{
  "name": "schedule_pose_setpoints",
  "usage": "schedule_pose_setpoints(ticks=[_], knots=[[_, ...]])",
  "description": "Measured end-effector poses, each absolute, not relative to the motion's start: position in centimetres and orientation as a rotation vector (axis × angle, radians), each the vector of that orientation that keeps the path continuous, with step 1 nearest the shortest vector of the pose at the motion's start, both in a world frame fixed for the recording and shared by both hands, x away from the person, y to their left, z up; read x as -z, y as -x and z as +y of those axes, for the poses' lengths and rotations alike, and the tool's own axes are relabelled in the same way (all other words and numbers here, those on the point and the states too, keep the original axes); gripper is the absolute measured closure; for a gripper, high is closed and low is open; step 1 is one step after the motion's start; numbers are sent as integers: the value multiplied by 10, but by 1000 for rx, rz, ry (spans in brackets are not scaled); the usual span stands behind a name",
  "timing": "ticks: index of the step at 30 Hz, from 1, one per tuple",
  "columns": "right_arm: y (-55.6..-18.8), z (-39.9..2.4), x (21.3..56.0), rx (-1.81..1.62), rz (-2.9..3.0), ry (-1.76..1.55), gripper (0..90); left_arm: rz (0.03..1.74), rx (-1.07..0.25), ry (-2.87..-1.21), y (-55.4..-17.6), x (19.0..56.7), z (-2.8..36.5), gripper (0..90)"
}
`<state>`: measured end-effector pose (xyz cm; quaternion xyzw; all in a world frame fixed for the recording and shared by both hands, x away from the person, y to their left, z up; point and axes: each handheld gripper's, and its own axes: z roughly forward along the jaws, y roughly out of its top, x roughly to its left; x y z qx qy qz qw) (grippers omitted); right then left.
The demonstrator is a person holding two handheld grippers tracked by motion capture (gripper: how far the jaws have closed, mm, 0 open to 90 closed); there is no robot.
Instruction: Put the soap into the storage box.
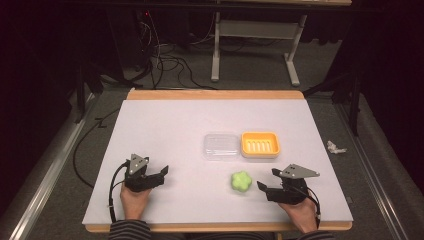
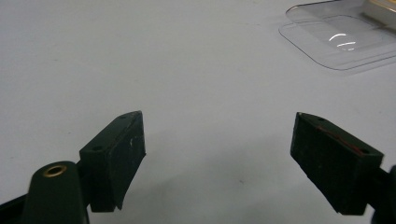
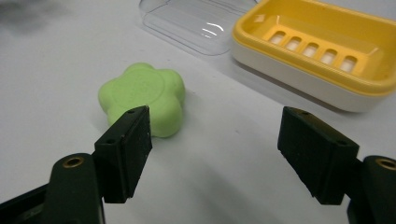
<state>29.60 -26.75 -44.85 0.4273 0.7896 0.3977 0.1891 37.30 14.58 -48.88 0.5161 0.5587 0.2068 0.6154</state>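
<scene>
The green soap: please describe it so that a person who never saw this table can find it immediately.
On the white table, look near the front edge, just left of the right gripper. The soap lies there alone, in front of the clear lid and the yellow dish. It is the only green thing, small and shaped like a flower.

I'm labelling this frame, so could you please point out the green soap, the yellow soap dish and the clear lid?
green soap point(image 3: 142, 91), right gripper view, top face.
yellow soap dish point(image 1: 260, 144), high view, slotted floor.
clear lid point(image 1: 220, 145), high view, centre.
</scene>
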Motion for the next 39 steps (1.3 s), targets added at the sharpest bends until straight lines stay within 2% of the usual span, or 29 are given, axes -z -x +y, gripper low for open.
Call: schedule_pose_setpoints(ticks=[17,39], knots=[[-307,-224,451,-1042,2364,-1046,257,1291,-472,-1184,-373,489,146,185],[-325,-195,468,-920,2453,-1021,210,1287,-465,-1180,-373,488,147,179]])
